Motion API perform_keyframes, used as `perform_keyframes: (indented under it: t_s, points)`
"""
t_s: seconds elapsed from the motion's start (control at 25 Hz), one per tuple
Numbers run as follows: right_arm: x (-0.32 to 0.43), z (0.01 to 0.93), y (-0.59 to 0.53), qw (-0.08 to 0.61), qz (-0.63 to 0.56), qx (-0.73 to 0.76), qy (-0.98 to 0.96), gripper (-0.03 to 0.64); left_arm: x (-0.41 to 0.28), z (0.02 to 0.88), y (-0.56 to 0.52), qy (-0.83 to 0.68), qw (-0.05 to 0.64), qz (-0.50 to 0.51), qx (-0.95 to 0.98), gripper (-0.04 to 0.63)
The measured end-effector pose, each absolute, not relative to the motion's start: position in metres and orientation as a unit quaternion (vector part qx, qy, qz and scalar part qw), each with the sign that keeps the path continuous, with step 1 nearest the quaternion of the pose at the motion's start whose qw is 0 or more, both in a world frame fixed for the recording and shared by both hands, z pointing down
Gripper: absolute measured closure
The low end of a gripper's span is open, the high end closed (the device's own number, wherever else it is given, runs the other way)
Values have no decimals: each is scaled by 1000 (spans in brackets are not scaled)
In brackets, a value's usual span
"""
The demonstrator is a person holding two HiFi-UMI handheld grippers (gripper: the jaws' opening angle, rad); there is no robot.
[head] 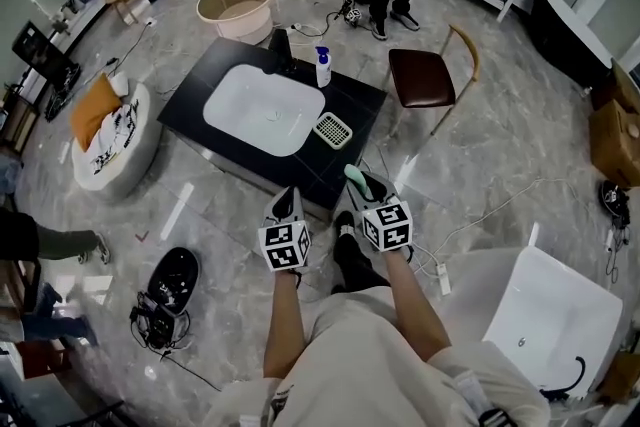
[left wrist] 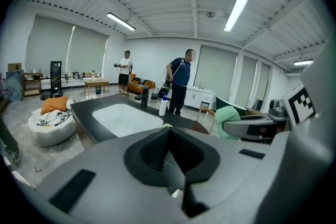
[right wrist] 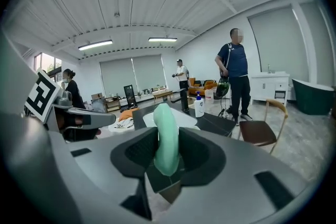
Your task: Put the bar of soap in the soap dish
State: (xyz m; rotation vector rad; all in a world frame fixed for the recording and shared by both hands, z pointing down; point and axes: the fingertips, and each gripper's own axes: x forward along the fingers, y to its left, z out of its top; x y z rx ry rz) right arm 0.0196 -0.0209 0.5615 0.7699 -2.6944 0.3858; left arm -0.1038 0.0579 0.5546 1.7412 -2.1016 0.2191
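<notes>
Your right gripper [head: 362,185] is clamped on the mint-green bar of soap [head: 354,176], jaws held partway apart by the bar. Your left gripper [head: 287,207] has its jaws pressed together with nothing in them.

In the right gripper view the soap [right wrist: 167,136] stands on end between the jaws, long axis up-and-down with a slight curve. Its rounded top pokes out past the tips and its bottom end is buried in the jaw pocket, so you can't see it. From the head view only a short stub shows, pointing forward at the near edge of the black countertop [head: 355,105].

The bar is up in the air in front of that counter, not over it. The white slatted soap dish [head: 333,129] sits on the counter just right of the white oval basin [head: 262,110], apart from the soap. A white pump bottle [head: 323,67] stands behind the dish.

From the left gripper view the soap [left wrist: 227,121] peeks out at the right. I can't pick the dish out for sure in either gripper view.
</notes>
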Motion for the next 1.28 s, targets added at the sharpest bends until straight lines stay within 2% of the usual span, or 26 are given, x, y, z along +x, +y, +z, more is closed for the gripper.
perform_keyframes:
  t_s: [0.24, 1.08, 1.28]
  points:
    - [-5, 563, -65, 162, 129, 262, -943, 495, -123, 554, 11, -751, 190, 85, 627, 591]
    - [-59, 607, -173, 216, 162, 222, -937, 495, -170, 595, -89, -724, 254, 134, 627, 591]
    - [-61, 618, -183, 231, 163, 214, -935, 495, -175, 598, -116, -705, 240, 164, 647, 591]
